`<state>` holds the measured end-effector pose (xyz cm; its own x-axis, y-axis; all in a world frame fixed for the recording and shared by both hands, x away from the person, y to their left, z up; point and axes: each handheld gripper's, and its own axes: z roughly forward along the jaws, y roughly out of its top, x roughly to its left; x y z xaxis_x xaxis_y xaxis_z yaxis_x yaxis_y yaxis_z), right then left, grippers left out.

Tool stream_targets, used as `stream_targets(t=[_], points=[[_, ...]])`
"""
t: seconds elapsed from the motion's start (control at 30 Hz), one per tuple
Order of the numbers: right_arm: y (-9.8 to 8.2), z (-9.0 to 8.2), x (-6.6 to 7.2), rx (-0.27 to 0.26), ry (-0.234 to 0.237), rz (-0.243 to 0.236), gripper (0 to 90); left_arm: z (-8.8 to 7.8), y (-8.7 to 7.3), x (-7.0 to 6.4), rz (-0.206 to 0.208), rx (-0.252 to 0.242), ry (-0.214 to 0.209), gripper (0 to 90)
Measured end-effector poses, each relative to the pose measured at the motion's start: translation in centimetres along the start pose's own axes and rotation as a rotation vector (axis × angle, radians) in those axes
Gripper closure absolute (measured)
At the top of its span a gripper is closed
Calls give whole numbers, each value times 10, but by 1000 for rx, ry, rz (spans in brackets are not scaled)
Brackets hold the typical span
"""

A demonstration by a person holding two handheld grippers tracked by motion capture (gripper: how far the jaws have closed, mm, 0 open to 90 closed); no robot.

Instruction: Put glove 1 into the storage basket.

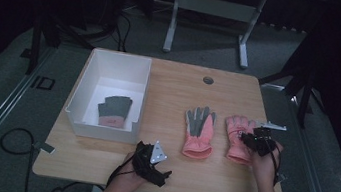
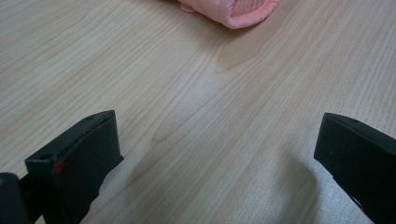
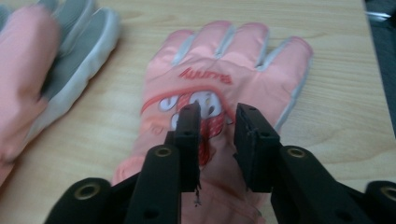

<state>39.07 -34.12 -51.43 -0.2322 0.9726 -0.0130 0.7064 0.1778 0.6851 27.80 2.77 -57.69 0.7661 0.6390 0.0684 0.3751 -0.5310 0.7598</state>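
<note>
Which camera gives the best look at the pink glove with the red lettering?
The right gripper view: the lettered glove lies close, under the right gripper. The high view shows it small and partly covered. The left gripper view's pink cuff can't be identified.

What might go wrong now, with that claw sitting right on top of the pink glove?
The right gripper stands over the back of the right-hand glove with its jaws only slightly apart, so it may pinch just a thin fold of fabric, which could slip out when lifted. The other glove lies close beside it and could get nudged or dragged along. The white box sits across the table, so a loosely held glove might drop on the way.
</note>
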Motion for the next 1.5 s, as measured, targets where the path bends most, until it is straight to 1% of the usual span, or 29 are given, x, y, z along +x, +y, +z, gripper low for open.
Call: stream_targets(t=[0.03,0.07,0.1,0.13,0.17,0.23,0.27,0.3,0.4,0.57,0.6,0.67,0.7,0.83,0.87,0.97,1.0,1.13,1.2,1.27,1.4,1.5], points=[[0,0,-1,9,9,-18,679,0,0,0,1,1,0,1],[1,1,-2,23,20,-51,665,0,0,0,1,1,0,1],[1,2,-3,33,14,-82,649,0,0,0,0,2,0,1],[1,3,-4,39,11,-99,646,0,0,0,1,3,0,1],[1,4,-5,45,17,-105,651,0,0,-1,2,2,1,1],[0,9,-7,63,21,-110,708,0,0,-1,2,4,2,1],[-1,12,-7,71,31,-115,729,0,0,-1,2,4,1,1],[-2,15,-6,72,37,-113,759,0,0,-1,1,4,1,1],[-2,15,-6,59,37,-79,833,0,0,0,1,2,2,1],[-3,10,-7,27,35,-29,868,0,0,0,-2,0,-1,1],[-1,7,-6,24,30,-18,874,0,0,0,-3,-3,0,1],[4,0,-5,9,12,-19,880,0,0,0,-3,-4,-2,1],[6,-4,-4,0,3,-13,881,0,0,0,-3,-3,-2,1],[19,-24,1,-43,-10,-10,884,0,0,0,-1,-3,-4,1],[22,-30,3,-57,-9,-7,886,0,0,0,-2,-2,-3,1],[32,-44,12,-84,-20,-35,886,-1,0,0,-6,-4,-4,1],[35,-48,16,-95,-17,-40,886,-1,0,0,-6,-5,-4,1],[47,-64,29,-140,-10,-33,886,-1,0,0,-6,-5,-5,1],[53,-73,38,-163,-4,-33,886,0,0,0,-6,-6,-4,1],[58,-80,49,-187,-1,-47,886,0,0,0,-6,-6,-5,1],[67,-88,72,-205,31,-66,886,-1,0,0,-2,-5,-5,1],[70,-87,86,-208,46,-71,886,-1,0,0,-2,-6,-6,1]])
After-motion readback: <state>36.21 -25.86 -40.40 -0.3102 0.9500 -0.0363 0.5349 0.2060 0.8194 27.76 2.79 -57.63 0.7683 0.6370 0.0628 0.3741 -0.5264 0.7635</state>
